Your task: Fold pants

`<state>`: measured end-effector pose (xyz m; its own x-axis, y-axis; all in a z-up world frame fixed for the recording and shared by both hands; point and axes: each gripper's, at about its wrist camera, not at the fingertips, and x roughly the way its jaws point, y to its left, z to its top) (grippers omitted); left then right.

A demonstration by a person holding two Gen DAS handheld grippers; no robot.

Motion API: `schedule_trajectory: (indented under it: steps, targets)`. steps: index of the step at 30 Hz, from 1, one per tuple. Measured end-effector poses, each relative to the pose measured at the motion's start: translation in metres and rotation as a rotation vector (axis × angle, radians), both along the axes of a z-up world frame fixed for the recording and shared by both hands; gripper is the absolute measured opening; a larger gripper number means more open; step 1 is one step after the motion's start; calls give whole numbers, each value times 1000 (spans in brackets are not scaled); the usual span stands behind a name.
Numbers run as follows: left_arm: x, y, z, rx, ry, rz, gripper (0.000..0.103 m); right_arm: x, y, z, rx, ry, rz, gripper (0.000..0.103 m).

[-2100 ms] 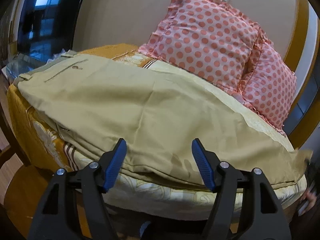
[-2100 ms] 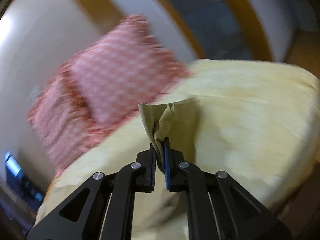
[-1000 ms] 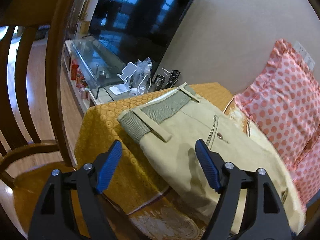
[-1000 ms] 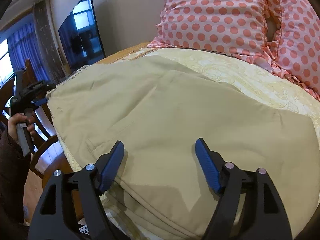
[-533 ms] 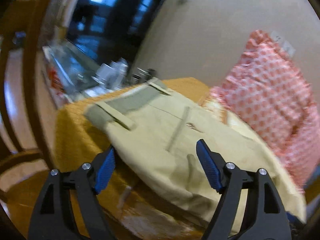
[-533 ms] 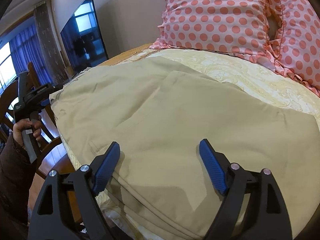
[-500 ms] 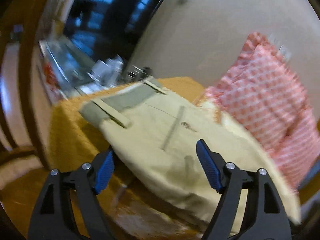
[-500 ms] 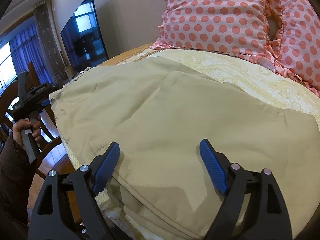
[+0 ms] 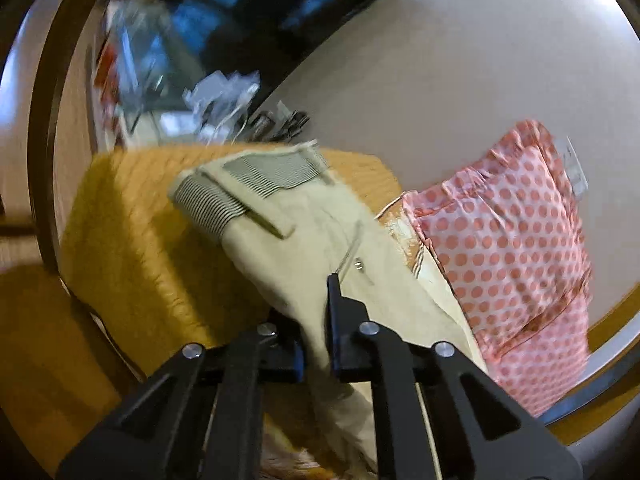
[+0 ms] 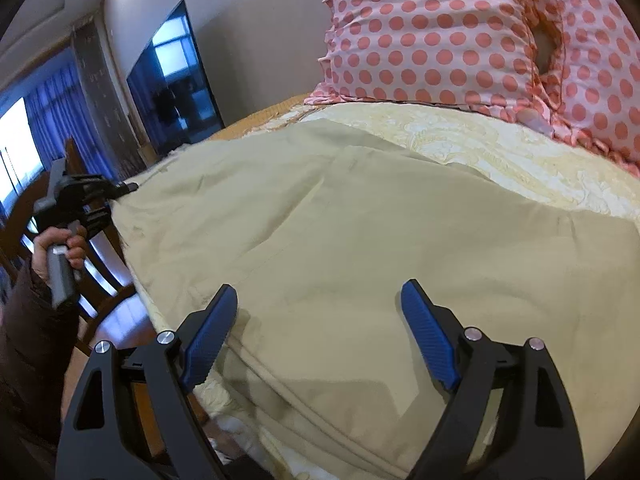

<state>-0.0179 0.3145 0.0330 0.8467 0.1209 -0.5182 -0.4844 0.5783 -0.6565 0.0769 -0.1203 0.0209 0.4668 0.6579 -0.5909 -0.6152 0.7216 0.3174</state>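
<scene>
Khaki pants (image 10: 340, 216) lie folded lengthwise across the bed. In the left wrist view their waistband (image 9: 248, 188) with grey ribbed lining points toward the far left corner. My left gripper (image 9: 318, 332) is shut on the near edge of the pants (image 9: 304, 272) just below the waistband. It also shows in the right wrist view (image 10: 124, 189) at the far left edge of the cloth. My right gripper (image 10: 316, 316) is open and empty, hovering over the near edge of the pants.
Two pink polka-dot pillows (image 10: 440, 32) lean on the wall at the back. An orange-and-cream bedspread (image 9: 132, 248) covers the bed. A wooden chair (image 10: 100, 280) stands at the left. A TV (image 10: 176, 76) and a cluttered glass stand (image 9: 180, 92) lie beyond.
My left gripper has closed on the pants' edge below the waistband; it was open half a second ago. My right gripper has barely moved and stays open.
</scene>
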Motion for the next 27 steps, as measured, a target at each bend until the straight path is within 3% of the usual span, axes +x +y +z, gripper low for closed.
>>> schedule_trajectory:
  steps: [5,9,12,13,17,19,20,24,27]
  targets:
    - [32,-78,76,265,-37,-162,7,-4,-45,12,111,-13,-91,86]
    - [61,-197,112,473,-98,-428,8,-7,-107,20,176,-41,-271,86]
    - [73,-300,101,568,-114,-705,9,-8,-156,21,213,-47,-430,86]
    - [76,-340,84,577,-94,-829,9,-9,-171,20,225,-43,-475,86]
    - [80,-417,18,596,39,-1079,9,-12,-222,11,241,-8,-621,86]
    - [79,-431,-8,564,101,-1127,9,-13,-237,7,245,5,-654,86]
    - [76,-432,-11,584,93,-1114,9,-13,-243,4,252,15,-665,86]
    - [64,-425,9,576,38,-1069,8,-5,-251,5,289,39,-657,86]
    - [57,-443,7,644,39,-1077,9,4,-243,14,329,37,-599,86]
